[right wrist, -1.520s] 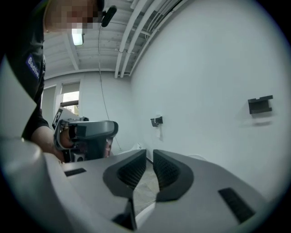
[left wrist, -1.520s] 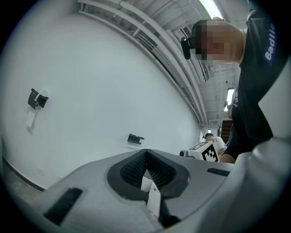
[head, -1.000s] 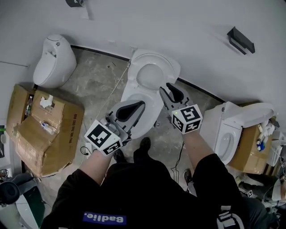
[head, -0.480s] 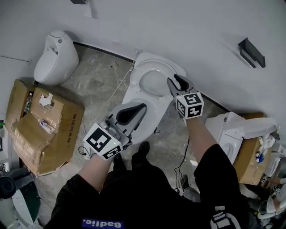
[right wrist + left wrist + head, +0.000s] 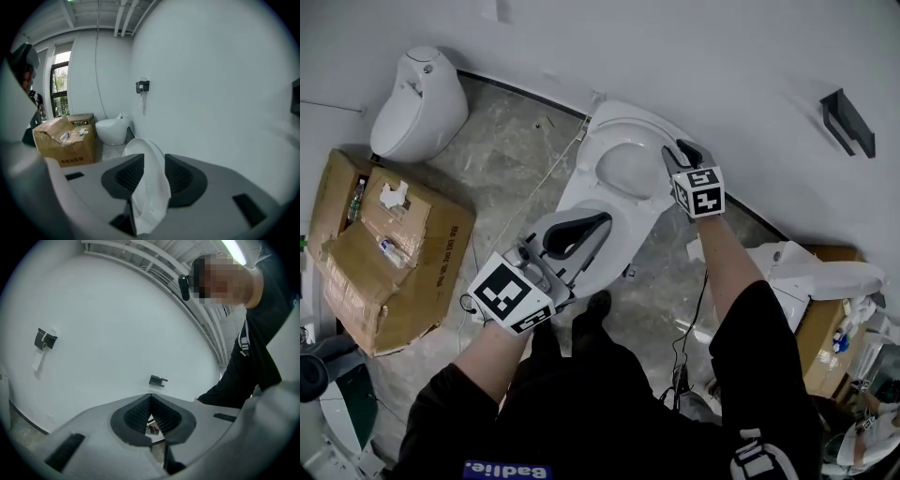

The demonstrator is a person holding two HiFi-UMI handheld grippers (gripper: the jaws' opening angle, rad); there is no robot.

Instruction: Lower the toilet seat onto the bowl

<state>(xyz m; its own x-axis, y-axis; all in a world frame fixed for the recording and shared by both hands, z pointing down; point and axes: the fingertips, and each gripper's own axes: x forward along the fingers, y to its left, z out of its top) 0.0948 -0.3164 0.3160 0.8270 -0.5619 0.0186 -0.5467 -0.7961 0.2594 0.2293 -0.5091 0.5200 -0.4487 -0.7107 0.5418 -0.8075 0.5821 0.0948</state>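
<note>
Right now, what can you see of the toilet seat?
The toilet seat is white, smooth and shiny, like plastic, and shaped as a thin rounded oval. It stands raised, tipped back toward the wall, not yet down on the bowl. Its rim sits between the jaws of the right gripper, which have just been opening and don't look clamped on it.

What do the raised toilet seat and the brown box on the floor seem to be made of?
Toilet seat: probably hard plastic, glossy white; its thin curved edge shows soft highlights. Box: cardboard, likely corrugated, matte brown, with creased, dented flaps and print on one side.
</note>
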